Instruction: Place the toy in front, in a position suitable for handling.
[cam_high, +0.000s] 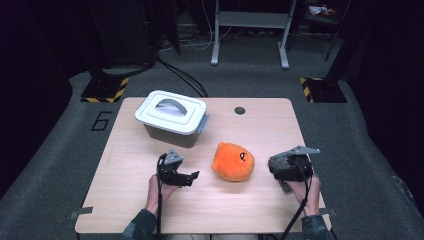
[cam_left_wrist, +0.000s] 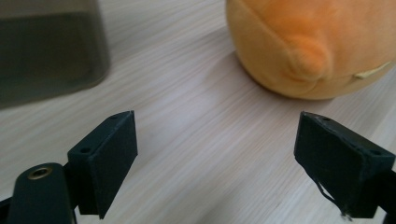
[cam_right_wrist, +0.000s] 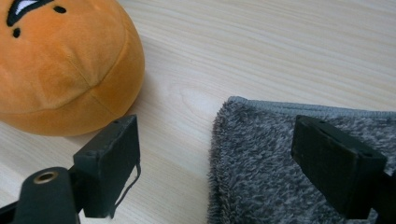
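Left tongs (cam_high: 194, 176) open, beside orange plush (cam_high: 233, 161)

The left gripper (cam_high: 192, 176) sits low over the table, held from behind by the left hand (cam_high: 161, 189), jaws wide apart. The right gripper (cam_high: 280, 167), gripped by the right hand (cam_high: 305, 190), likewise gapes.

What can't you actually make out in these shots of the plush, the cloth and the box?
- Grey cloth: right gripper view cuts it off at the bottom and right edges; in the high view the right gripper covers most of it.
- Orange plush: left gripper view crops it at the top, face unseen.
- Lidded box: lid on, contents hidden.
- Dark spot on the table: too small to identify.
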